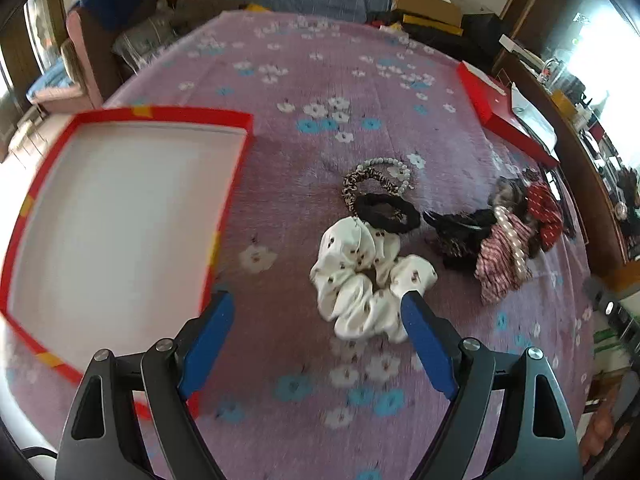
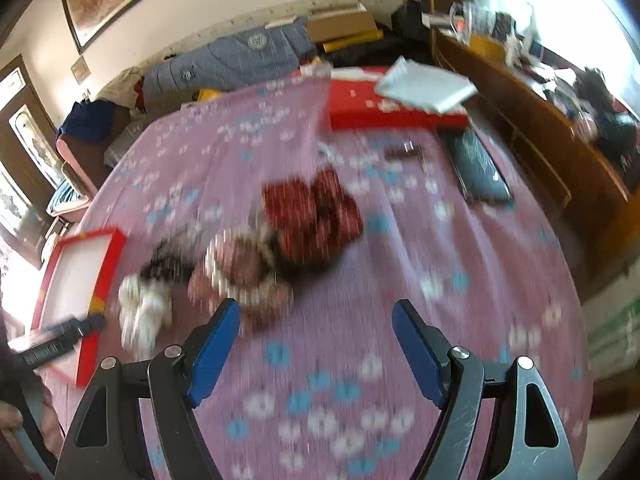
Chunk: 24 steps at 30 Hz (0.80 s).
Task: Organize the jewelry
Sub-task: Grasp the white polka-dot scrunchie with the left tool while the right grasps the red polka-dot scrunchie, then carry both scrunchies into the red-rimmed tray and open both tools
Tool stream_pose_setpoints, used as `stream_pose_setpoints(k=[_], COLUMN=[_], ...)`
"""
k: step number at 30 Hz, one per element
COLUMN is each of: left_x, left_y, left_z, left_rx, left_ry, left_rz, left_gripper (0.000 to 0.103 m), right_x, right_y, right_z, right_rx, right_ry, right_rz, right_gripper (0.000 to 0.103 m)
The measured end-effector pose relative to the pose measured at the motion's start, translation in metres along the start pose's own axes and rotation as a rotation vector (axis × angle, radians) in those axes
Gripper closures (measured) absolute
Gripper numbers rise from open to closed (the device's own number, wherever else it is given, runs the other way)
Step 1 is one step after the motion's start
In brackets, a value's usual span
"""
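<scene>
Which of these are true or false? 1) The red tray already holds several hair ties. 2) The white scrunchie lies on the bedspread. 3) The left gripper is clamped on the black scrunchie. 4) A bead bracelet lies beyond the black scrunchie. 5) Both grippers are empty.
1) False: the red tray shows only its bare white floor.
2) True: the white scrunchie lies on the bedspread.
3) False: the left gripper is open, and the black scrunchie lies untouched.
4) True: the bead bracelet lies just beyond it.
5) True: the right gripper also stands open with nothing in it.
</scene>
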State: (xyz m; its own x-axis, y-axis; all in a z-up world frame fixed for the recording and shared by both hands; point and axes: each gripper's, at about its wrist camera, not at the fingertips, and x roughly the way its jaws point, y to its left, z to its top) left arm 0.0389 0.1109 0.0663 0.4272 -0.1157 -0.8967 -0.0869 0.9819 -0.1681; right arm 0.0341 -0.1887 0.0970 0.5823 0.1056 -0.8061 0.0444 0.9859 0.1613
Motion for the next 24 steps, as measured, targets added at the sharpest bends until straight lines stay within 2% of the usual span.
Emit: stream_pose_setpoints(k=[3, 6, 10, 13, 14, 15, 16, 17, 24], left_x=[0.018, 0.029, 0.039, 0.047, 0.051, 0.053, 0.055, 0.053, 0.024], left_y=[0.001, -0.003, -0.007, -0.01, -0.011, -0.011, -0.011, -0.011, -0.014], left_z=[0.008, 0.013, 0.015, 0.015, 0.015, 0.014, 0.013, 0.012, 0.001], left_rx=[-0.02, -0.005, 0.017, 0.029, 0.034, 0.037, 0.037, 0.034, 0.033], left_ry=[0.028, 0.039, 0.048, 0.08, 0.098, 0.113, 0.126, 0.12, 0.08], left_rz=[-0.031, -0.029, -0.034, -0.039, -0.04, -0.042, -0.043, -0.044, -0.061], left_gripper=[0.019, 0.019, 0.02, 0.045, 0.065, 0.088, 0.094, 0.094, 0.096], right_x=[0.016, 0.037, 0.057, 0.068, 0.071, 0.074, 0.074, 0.072, 0.044], right_y=[0.007, 0.01, 0.011, 0.011, 0.01, 0.008, 0.006, 0.004, -0.007], right_z=[0.023, 0.041, 0.051, 0.05, 0.05, 0.049, 0.047, 0.046, 0.029], right_rx=[-0.016, -0.006, -0.012, -0.013, -0.01, 0.0, 0.015, 0.024, 0.048], right_ry=[-0.019, 0.003, 0.024, 0.054, 0.07, 0.085, 0.095, 0.094, 0.08], right_rz=[-0.015, -0.015, -0.047, -0.077, -0.08, -0.069, -0.058, -0.055, -0.013], right_gripper=[0.021, 0.021, 0.022, 0.054, 0.075, 0.088, 0.09, 0.093, 0.095])
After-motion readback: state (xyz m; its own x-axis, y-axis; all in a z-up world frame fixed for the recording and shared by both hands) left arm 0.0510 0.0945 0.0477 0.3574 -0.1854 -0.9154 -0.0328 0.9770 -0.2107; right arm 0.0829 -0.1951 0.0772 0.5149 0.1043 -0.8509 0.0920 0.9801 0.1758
